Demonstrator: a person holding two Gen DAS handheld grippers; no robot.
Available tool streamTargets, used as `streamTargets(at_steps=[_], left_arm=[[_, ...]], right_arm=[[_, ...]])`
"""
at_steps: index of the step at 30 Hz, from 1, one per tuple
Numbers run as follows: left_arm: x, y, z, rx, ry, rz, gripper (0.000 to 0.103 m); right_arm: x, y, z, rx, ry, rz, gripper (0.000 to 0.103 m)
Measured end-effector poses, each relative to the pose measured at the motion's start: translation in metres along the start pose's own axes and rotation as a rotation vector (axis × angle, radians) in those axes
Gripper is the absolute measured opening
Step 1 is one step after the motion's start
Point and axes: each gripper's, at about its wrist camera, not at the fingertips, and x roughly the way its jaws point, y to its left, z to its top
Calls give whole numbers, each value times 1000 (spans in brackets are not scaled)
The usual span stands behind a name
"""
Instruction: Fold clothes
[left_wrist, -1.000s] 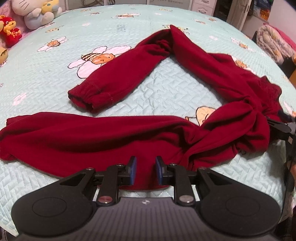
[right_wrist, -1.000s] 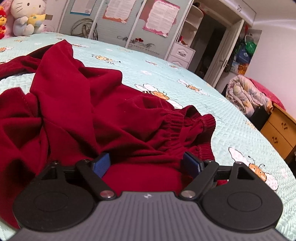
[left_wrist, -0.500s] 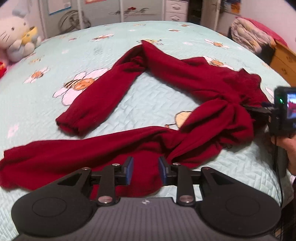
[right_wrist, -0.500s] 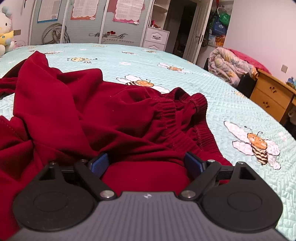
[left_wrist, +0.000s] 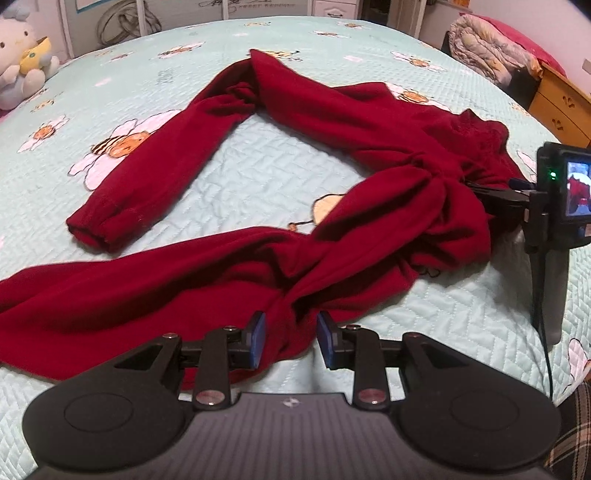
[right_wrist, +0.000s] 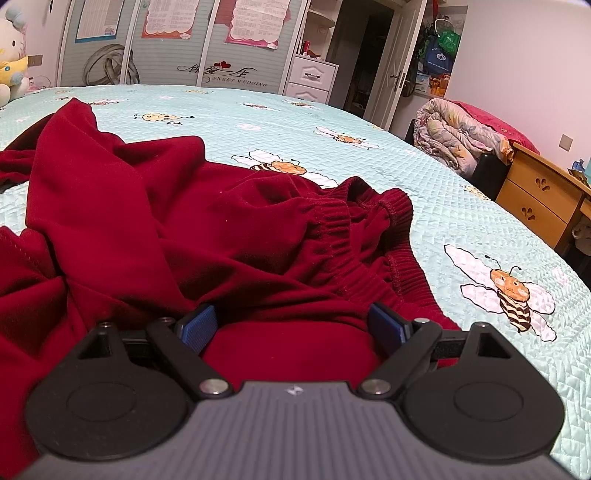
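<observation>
Dark red fleece trousers (left_wrist: 295, 206) lie twisted across the pale green quilted bedspread (left_wrist: 258, 173). Right gripper (right_wrist: 291, 325) gapes wide at the waistband (right_wrist: 354, 236); left gripper (left_wrist: 290, 339), jaws just widened, straddles the near leg ungripped. Untwist before folding.

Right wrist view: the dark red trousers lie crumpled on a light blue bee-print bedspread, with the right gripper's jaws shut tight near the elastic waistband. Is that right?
Not quite. The right gripper is not shut: the right wrist view shows its blue pads standing wide apart, with red cloth lying between them. The rest holds: the dark red trousers lie crumpled on the bee-print bedspread, elastic waistband just ahead.
</observation>
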Motion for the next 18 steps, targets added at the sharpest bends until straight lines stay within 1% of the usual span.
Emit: streamTargets(at_steps=[4, 7, 10, 12, 14, 18], left_arm=[[-8, -9, 4, 50, -23, 6, 35], [-10, -5, 6, 36, -31, 18, 35], [-6, 0, 7, 4, -15, 20, 35], [-4, 0, 7, 6, -12, 21, 35], [-2, -1, 6, 18, -8, 18, 35], [0, -8, 1, 52, -15, -15, 37]], right_arm=[[1, 0, 0, 0, 0, 0, 88], [1, 0, 0, -1, 1, -1, 88], [1, 0, 0, -1, 1, -1, 88], [1, 0, 0, -2, 1, -1, 88], [1, 0, 0, -2, 1, -1, 88], [1, 0, 0, -2, 1, -2, 88]])
